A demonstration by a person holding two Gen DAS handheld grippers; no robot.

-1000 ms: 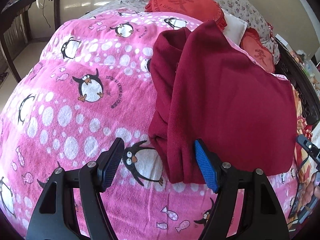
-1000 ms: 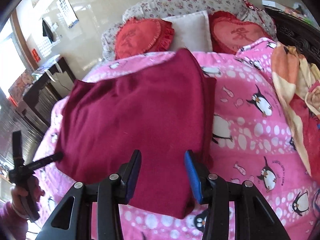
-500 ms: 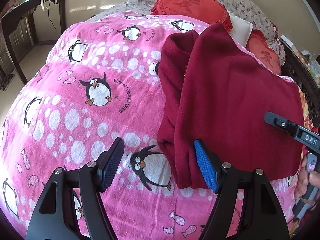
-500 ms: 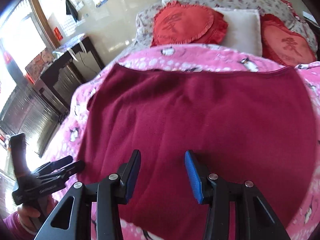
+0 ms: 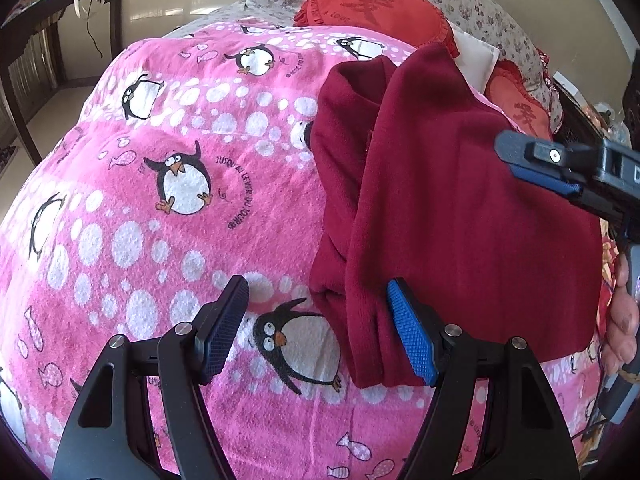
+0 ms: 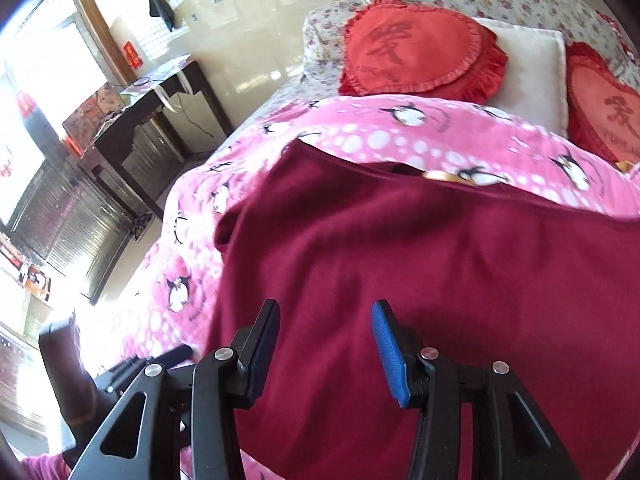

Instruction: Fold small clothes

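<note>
A dark red garment (image 5: 460, 208) lies folded on a pink penguin blanket (image 5: 160, 200), its left side doubled over. My left gripper (image 5: 316, 332) is open and empty, low over the garment's near left corner, its right pad beside the folded edge. My right gripper (image 6: 324, 348) is open and empty, hovering over the garment (image 6: 420, 264). The right gripper also shows in the left wrist view (image 5: 560, 172), above the garment's right part. The left gripper's fingers (image 6: 160, 360) show at the lower left of the right wrist view.
Two red heart cushions (image 6: 416, 52) and a white pillow (image 6: 532, 64) lie at the head of the bed. A dark wooden desk (image 6: 132, 120) stands beside the bed on the left. More cloth lies past the bed's right edge (image 5: 612, 256).
My right gripper has swung left over the garment and come into the left wrist view. My left gripper has edged slightly forward. Both stay open.
</note>
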